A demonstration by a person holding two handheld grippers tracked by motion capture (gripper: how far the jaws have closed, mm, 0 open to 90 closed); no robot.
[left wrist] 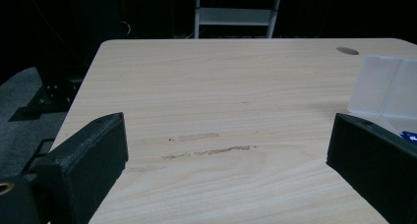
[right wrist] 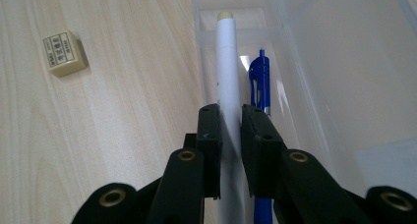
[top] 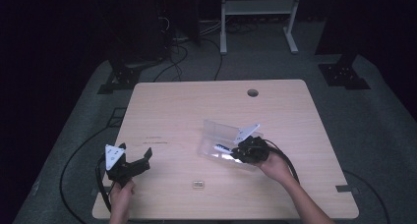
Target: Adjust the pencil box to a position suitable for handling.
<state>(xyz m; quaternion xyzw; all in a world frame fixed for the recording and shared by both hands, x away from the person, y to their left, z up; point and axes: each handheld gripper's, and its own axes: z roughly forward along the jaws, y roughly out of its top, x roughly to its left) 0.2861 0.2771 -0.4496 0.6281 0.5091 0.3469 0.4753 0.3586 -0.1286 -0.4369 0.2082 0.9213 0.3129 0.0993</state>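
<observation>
Lower left of the high view: left gripper [top: 133,161] held just above the wooden table [top: 177,116], jaws spread wide with nothing between them, bare tabletop ahead in the left gripper view. Lower centre: small beige eraser [top: 198,184] flat on the table, well apart from both grippers, seen again at the upper left of the right gripper view. Right of centre: clear plastic box [top: 219,135], lid open, standing on the table. At its near edge: right gripper [right wrist: 231,128], jaws closed narrow on a white pen [right wrist: 226,62], gripped partway along its barrel and lying lengthwise in the box's long compartment. Just right of that, touching or nearly so: blue pen [right wrist: 259,76] in the same compartment, outside the jaws.
</observation>
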